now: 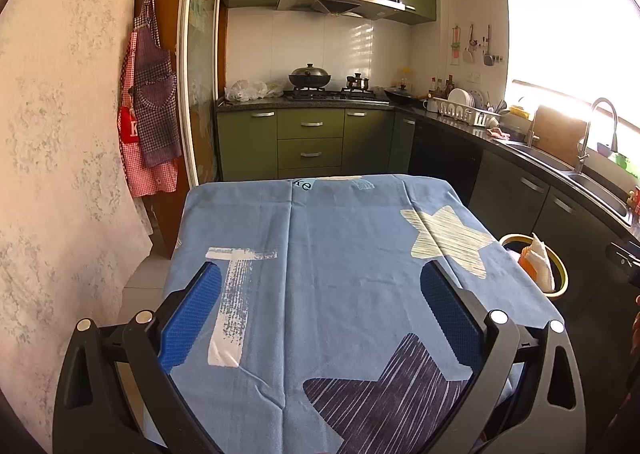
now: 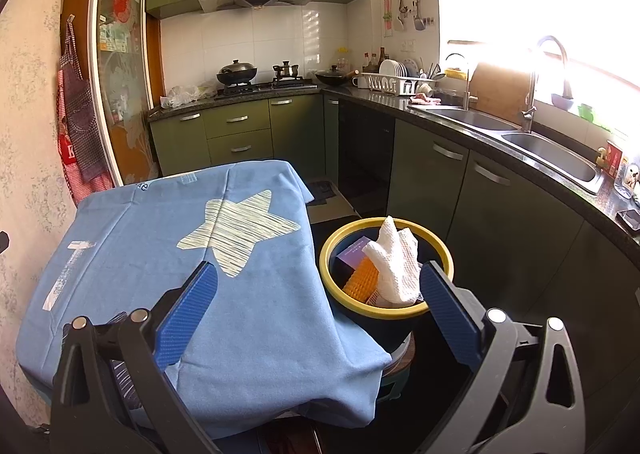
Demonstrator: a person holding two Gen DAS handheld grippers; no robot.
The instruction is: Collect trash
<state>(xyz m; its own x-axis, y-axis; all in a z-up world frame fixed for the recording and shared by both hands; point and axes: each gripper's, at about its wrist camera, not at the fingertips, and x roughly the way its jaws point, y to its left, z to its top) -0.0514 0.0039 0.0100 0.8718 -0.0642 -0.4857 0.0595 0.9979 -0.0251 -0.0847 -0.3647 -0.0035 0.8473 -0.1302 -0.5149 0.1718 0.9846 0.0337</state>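
1. Green kitchen cabinets and a bright window stand behind the small table (image 1: 320, 254) where I work, draped in a blue star-print cloth (image 2: 240, 294).
2. Both my left gripper (image 1: 320, 314) and my right gripper (image 2: 320, 310) are spread wide, holding nothing.
3. Outward from the right jaws, a yellow-rimmed bin (image 2: 400, 312) sits just beside the table, holding a crumpled white paper towel (image 2: 394, 266), an orange ribbed piece (image 2: 360, 278) and a purple card (image 2: 354, 252).
4. No trash shows on the cloth, so I judge collecting is essentially finished; the table's near edge is hidden.
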